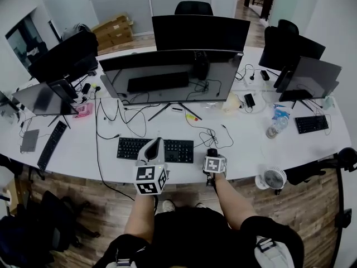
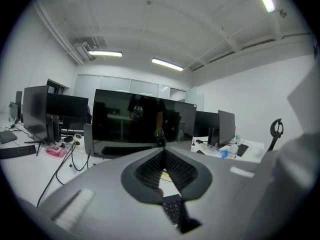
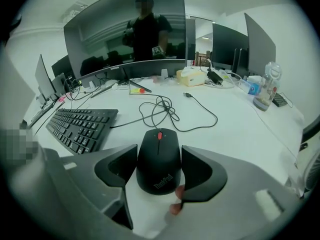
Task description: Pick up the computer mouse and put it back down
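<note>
Mouse [image 3: 159, 165] clamped in right tongs [image 3: 159, 153], underside hidden.

Bright, even light from ceiling strips [image 2: 105, 53], faint shadow by the computer mouse [image 3: 159, 160], dark monitor [image 2: 115, 126] mirroring the room, left gripper [image 2: 163, 150] blurred close up, fisheye bending, black corners in both gripper views.

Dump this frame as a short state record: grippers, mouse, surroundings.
left gripper: jaws together, nothing between them
right gripper: jaws closed against both sides of the mouse
mouse: black, wired, red scroll wheel; appears to rest on the desk
keyboard: black, left of the mouse, not touching it
task stage: grasp made, no lift evident
</note>
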Tool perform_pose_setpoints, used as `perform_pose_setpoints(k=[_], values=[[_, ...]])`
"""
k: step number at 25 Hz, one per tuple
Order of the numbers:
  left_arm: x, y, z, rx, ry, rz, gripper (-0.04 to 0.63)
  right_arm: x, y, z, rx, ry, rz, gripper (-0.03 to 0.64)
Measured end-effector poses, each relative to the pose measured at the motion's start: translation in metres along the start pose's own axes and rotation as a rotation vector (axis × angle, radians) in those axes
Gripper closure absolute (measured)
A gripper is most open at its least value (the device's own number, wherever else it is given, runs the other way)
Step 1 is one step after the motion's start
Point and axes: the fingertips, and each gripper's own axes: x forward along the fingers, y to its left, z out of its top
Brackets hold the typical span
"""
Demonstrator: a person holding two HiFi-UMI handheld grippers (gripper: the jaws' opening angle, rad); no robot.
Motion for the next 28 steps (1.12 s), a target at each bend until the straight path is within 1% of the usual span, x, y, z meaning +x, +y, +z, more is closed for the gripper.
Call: perform_pose_setpoints(k=[6,10,14,19,28], values=[[0.005,0.002,-0.004,0.000,0.011,0.000,0.543,-0.001,0.001,0.004,-0.029,-0.005,0.001,0.351],[0.008,0.004,-0.001,0.000,0.004,-0.007,0.543,-0.014,0.000,0.017,-0.023,-0.056,0.023,0.351],[0.014,0.000,0.002,-0.008,-0.006,-0.024,0.543,-0.035,0.000,0.046,-0.015,-0.156,0.039,0.353],[0.023,-0.015,0.005,-0.009,-0.018,-0.070,0.543,-0.073,-0.009,0.082,-0.024,-0.260,-0.002,0.353],[0.030,-0.032,0.019,-0.024,-0.064,-0.121,0.543,-0.152,-0.009,0.158,-0.005,-0.507,-0.002,0.353]])
